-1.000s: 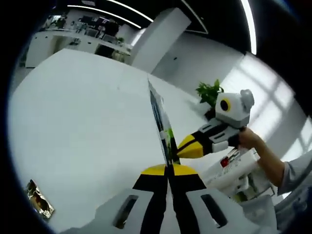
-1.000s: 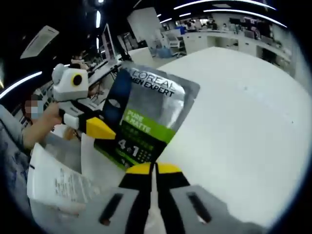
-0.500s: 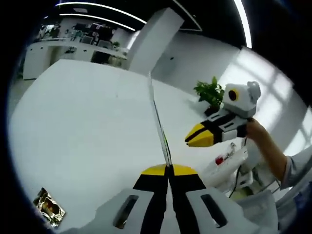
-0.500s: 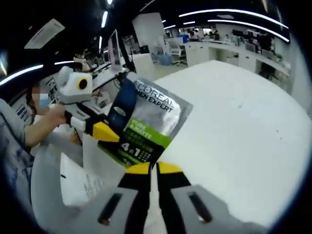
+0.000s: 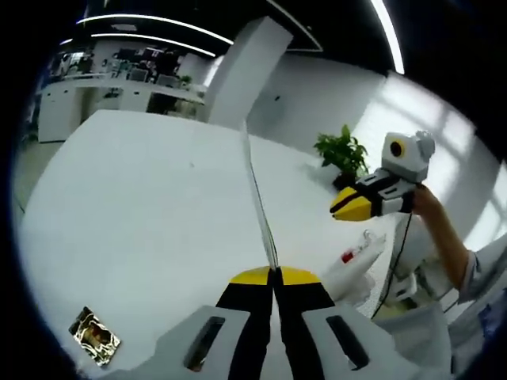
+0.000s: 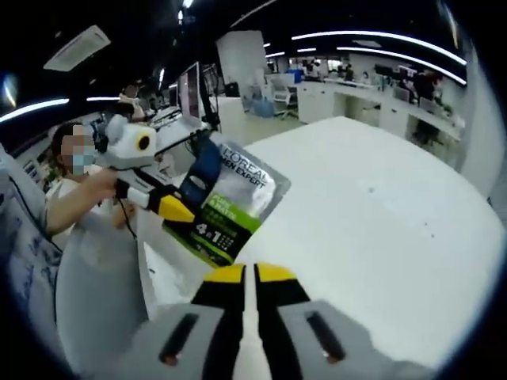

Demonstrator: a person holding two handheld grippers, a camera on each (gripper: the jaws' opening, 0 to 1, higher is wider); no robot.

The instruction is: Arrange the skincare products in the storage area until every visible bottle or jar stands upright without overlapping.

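Above the white bench (image 5: 135, 206), the left tool (image 5: 275, 277) pinches the sachet (image 6: 230, 202) edge-on while the right tool (image 6: 252, 273), pressed together, hangs apart — that thin grip might slip.

Left gripper view: looked forward along its own tongs (image 5: 273, 273), out over the white desk (image 5: 142, 206) toward far office rows and a green plant (image 5: 342, 150). Sat close above the desk. Saw the flat pouch (image 5: 257, 198) edge-on, very near. Saw the other tongs (image 5: 352, 204) off to the right.

Right gripper view: looked along its own tongs (image 6: 252, 273), held higher and farther back over the same desk (image 6: 372, 206). Faced the pouch's (image 6: 230, 202) printed front. Saw the other tongs (image 6: 176, 209) on the left.

Shared by both: the desk, the pouch, and each other's tongs.
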